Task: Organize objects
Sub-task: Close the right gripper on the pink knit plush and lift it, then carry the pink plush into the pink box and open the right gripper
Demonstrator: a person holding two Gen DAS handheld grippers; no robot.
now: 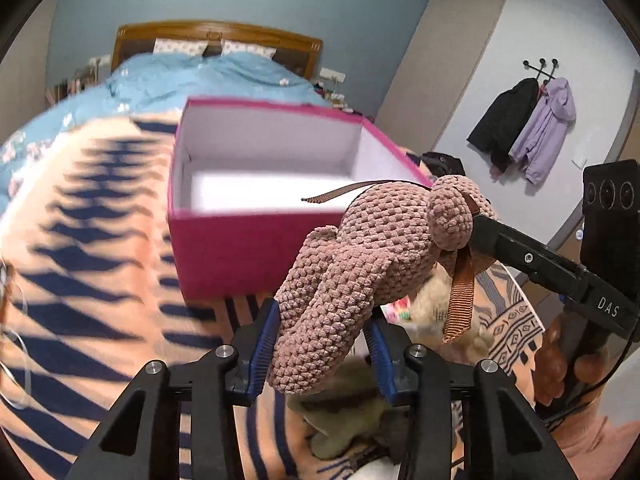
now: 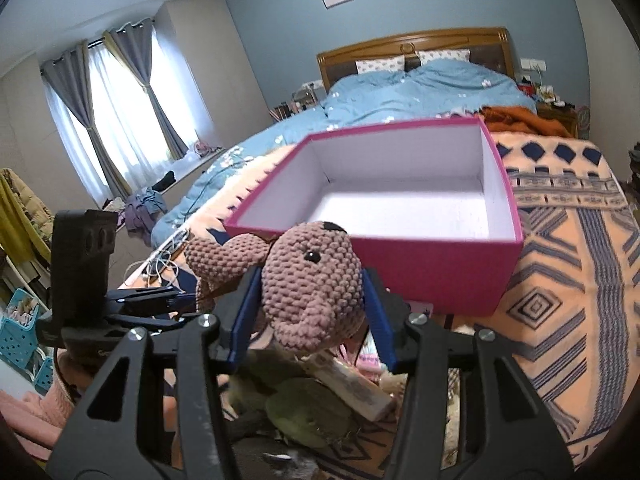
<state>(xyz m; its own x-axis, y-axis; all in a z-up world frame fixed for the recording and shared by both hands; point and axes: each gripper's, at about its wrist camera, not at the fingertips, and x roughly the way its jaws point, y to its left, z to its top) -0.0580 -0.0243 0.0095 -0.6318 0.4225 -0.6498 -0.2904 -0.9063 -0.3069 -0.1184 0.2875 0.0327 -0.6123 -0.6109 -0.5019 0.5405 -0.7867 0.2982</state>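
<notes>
So both grippers are on the same crocheted brown plush toy [image 1: 344,280] right now. The left gripper [image 1: 320,344] has its blue pads squeezed onto the toy's lower end, and the right gripper [image 2: 310,308] is clamped on the head, the side with the little black eye. From the left wrist view you can also see the right gripper's black finger reaching in from the right edge and pinching that head, with a brown ribbon [image 1: 460,300] dangling off the neck. The toy is held up in the air in front of the open pink box [image 2: 440,276], which sits on the orange and navy patterned blanket [image 2: 568,300] on the bed; its white inside looks bare. Under the toy there's a small heap of other stuff, including something green and soft [image 2: 308,412].
</notes>
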